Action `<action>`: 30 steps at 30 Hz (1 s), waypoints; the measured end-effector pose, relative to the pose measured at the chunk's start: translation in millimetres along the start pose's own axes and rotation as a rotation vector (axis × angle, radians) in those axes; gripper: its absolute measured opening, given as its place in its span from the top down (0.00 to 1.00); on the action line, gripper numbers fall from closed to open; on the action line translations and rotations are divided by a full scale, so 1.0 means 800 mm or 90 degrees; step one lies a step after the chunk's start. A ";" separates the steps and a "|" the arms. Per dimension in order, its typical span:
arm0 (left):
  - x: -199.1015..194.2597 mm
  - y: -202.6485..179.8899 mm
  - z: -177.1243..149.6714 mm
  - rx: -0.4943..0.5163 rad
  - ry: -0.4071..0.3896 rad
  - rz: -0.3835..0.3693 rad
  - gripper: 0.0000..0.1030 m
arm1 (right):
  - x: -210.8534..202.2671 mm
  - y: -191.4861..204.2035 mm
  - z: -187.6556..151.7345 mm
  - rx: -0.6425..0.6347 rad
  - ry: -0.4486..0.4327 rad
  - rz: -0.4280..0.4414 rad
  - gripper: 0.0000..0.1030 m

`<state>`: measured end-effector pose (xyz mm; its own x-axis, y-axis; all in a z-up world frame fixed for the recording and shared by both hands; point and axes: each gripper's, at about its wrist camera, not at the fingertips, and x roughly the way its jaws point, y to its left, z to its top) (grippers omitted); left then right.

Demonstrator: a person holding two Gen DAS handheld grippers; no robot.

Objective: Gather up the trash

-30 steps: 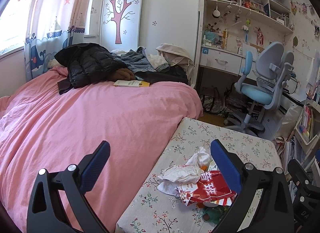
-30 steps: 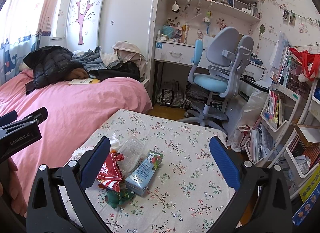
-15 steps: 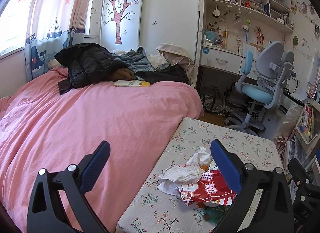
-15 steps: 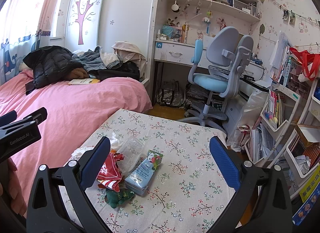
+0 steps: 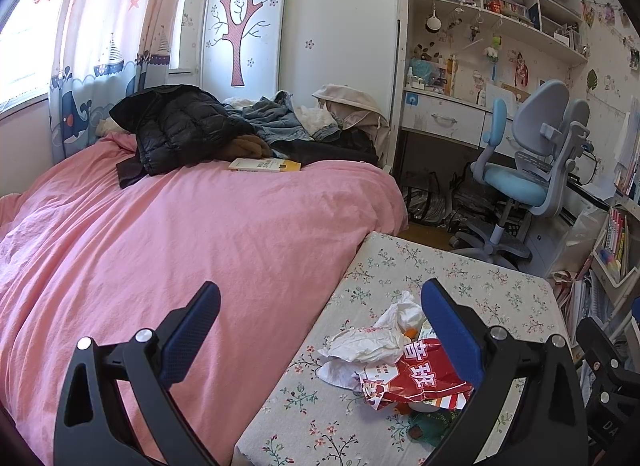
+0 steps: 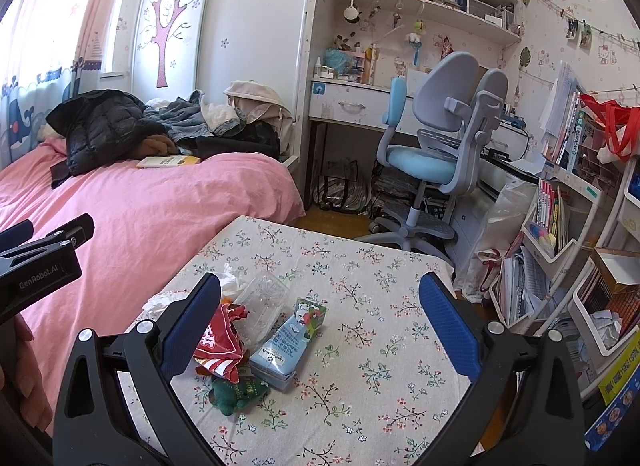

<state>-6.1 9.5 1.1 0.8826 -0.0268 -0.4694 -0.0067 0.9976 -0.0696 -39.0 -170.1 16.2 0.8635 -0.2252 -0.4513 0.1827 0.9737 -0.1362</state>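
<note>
A small heap of trash lies on the floral-cloth table (image 6: 384, 306). It holds a red snack wrapper (image 5: 416, 378) (image 6: 220, 340), crumpled white tissues (image 5: 368, 342) (image 6: 232, 282), a clear plastic cup (image 6: 264, 302), a light blue carton (image 6: 292, 342) and a small green toy (image 6: 236, 392). My left gripper (image 5: 320, 330) hangs open above the bed's edge and the table's left side, holding nothing. Over the table my right gripper (image 6: 320, 326) is open too, its left finger above the wrapper. The left gripper's body (image 6: 40, 262) shows at the left of the right wrist view.
A pink bed (image 5: 180, 234) with a black jacket (image 5: 180, 125), clothes and a yellow book (image 5: 264, 165) borders the table's left side. Beyond the table stand a blue-grey desk chair (image 6: 436, 153), a white desk and shelves. Book racks (image 6: 560, 225) crowd the right.
</note>
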 end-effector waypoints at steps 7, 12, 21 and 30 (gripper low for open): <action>0.005 0.004 -0.006 0.005 0.009 0.007 0.06 | 0.001 0.000 -0.002 0.000 0.002 -0.001 0.07; 0.007 0.005 -0.007 0.010 0.017 0.011 0.06 | 0.005 0.001 -0.009 0.000 0.005 0.000 0.07; 0.017 0.003 -0.010 0.024 0.038 0.024 0.06 | 0.024 -0.005 -0.017 0.007 0.028 0.018 0.07; 0.043 0.005 -0.018 0.042 0.096 0.044 0.06 | 0.069 -0.013 -0.037 0.022 0.097 0.065 0.07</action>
<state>17.3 11.4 -27.9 0.8006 0.0379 -0.5980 -0.0303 0.9993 0.0227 -6.8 -193.9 -33.1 0.7975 -0.1252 -0.5901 0.1156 0.9918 -0.0541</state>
